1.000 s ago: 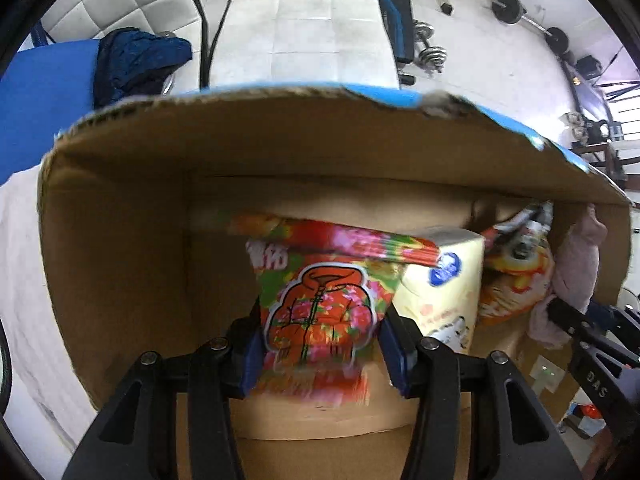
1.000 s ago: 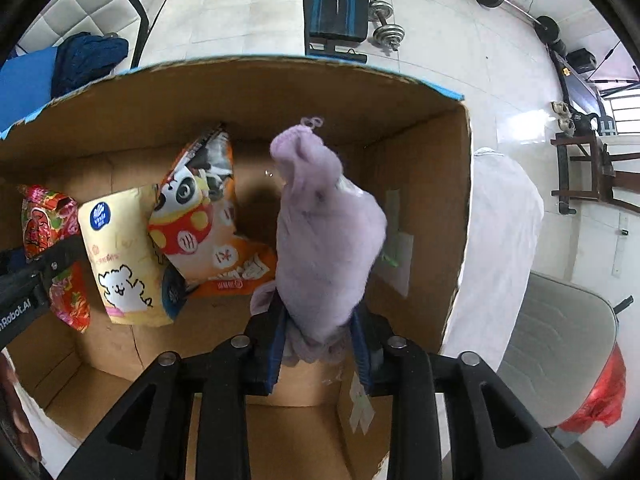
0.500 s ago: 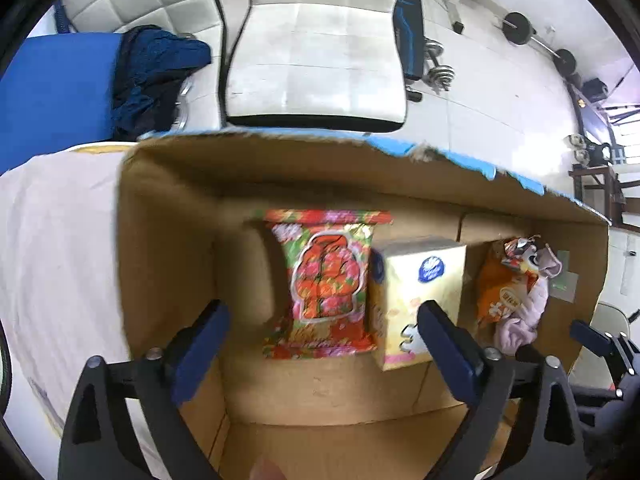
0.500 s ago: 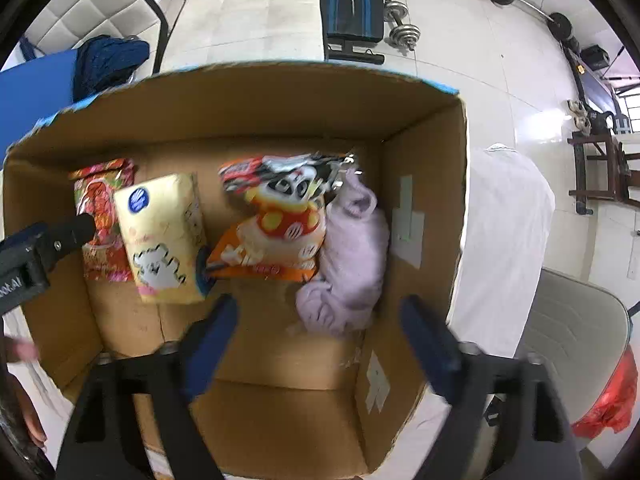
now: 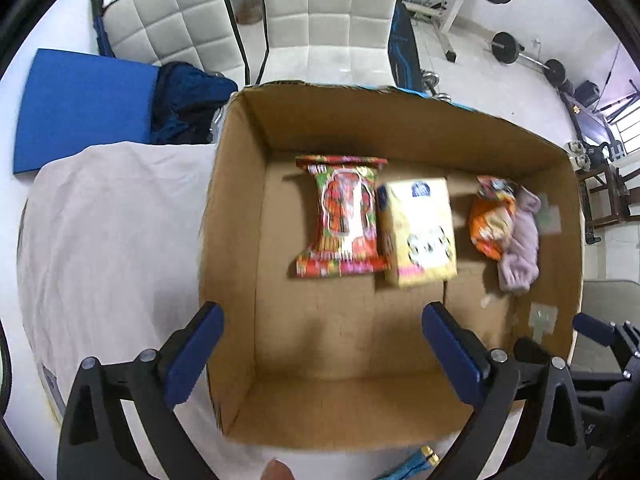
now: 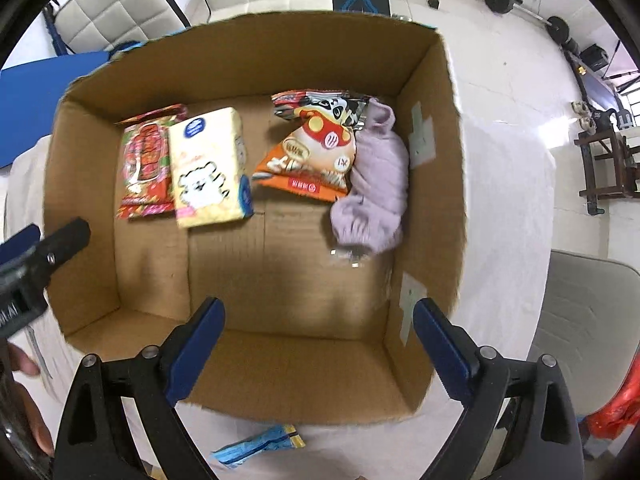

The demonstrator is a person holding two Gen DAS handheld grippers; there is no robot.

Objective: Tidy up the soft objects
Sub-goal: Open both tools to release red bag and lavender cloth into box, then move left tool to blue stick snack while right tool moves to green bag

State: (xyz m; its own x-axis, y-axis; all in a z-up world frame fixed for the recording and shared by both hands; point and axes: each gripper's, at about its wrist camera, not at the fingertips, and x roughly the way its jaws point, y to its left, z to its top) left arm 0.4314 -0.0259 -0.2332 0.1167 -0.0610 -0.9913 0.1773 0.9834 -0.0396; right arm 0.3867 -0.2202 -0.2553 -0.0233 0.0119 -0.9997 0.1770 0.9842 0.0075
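Both grippers hang empty above the cardboard box: left gripper and right gripper spread wide. Four items lie on the box floor, long axes running toward the far wall: red snack pack touching yellow tissue pack, orange panda bag against lilac cloth. Only the right view shows a blue wrapper fully, on the white sheet.
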